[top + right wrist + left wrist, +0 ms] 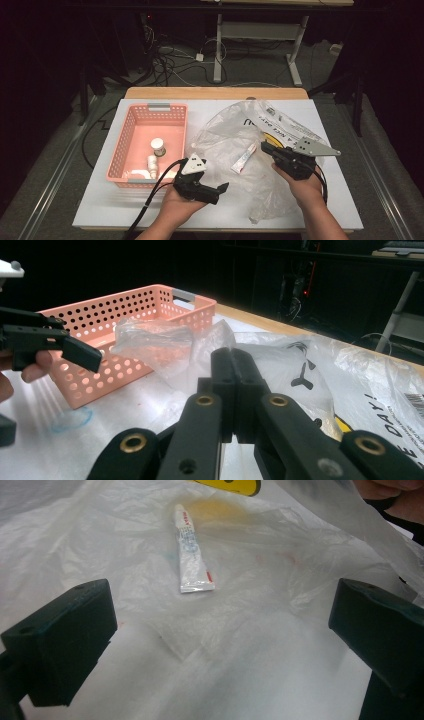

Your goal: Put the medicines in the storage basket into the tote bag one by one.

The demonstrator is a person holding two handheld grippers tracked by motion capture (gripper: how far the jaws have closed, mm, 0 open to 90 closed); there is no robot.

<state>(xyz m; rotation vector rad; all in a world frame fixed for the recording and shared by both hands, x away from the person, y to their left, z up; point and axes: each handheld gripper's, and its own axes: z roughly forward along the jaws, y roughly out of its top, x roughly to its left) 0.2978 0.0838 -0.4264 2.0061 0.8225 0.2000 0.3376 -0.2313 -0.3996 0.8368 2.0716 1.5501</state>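
Forearms entered low; left gripper (220, 188) stood wide, empty, jaws aimed at a small white toothpaste tube (243, 160) lying inside the crumpled clear plastic bag (225, 135). Right gripper (267, 148) was clamped on the bag's upper film. Risk, judged: film could slip or sag over the tube, so the jaws catch plastic instead. Pink perforated plastic basket (131, 127), far left, held a small white jar (158, 146) and a white bottle (152, 165).

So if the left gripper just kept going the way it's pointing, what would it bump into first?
Probably the clear plastic bag lying just ahead of the open left gripper, then the small white tube under its film; depth is hard to judge.
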